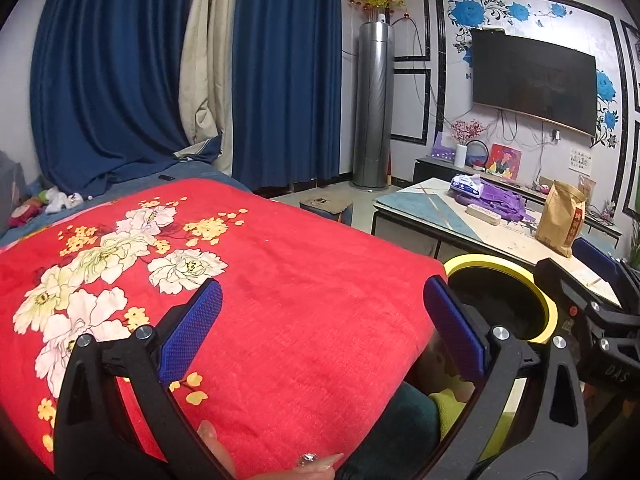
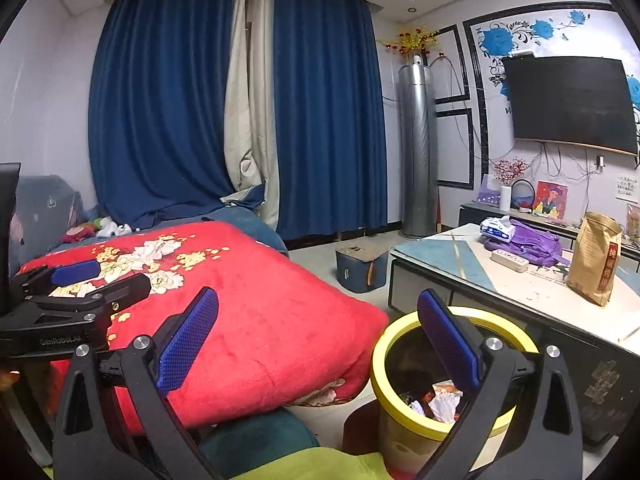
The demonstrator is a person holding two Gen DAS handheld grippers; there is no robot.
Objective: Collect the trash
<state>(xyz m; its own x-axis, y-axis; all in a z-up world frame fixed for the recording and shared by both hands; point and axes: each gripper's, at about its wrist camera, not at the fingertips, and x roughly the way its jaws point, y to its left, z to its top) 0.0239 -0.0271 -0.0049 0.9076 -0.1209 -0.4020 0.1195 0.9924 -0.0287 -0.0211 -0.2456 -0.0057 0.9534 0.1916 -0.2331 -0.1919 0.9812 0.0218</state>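
Left wrist view: the yellow-rimmed trash bin (image 1: 546, 304) is partly covered by the left tongs' (image 1: 324, 324) right finger and by the right tongs (image 1: 592, 280), themselves cut off at the right edge; the bin's inside reads only as dark.

A hand (image 1: 224, 460) is cut by the bottom edge; only fingertips and a ring show.

Right wrist view: the bin's (image 2: 378, 354) contents (image 2: 438, 398) are partly hidden behind the right tongs' (image 2: 318, 334) finger; crumpled white and orange wrappers, type unclear.

Print on the brown paper bag (image 2: 594, 258) is too small to read.

Small toys (image 2: 100, 228) beyond the red blanket (image 2: 280, 320) are too small to identify.

The bench (image 2: 540, 292) runs off the right edge.
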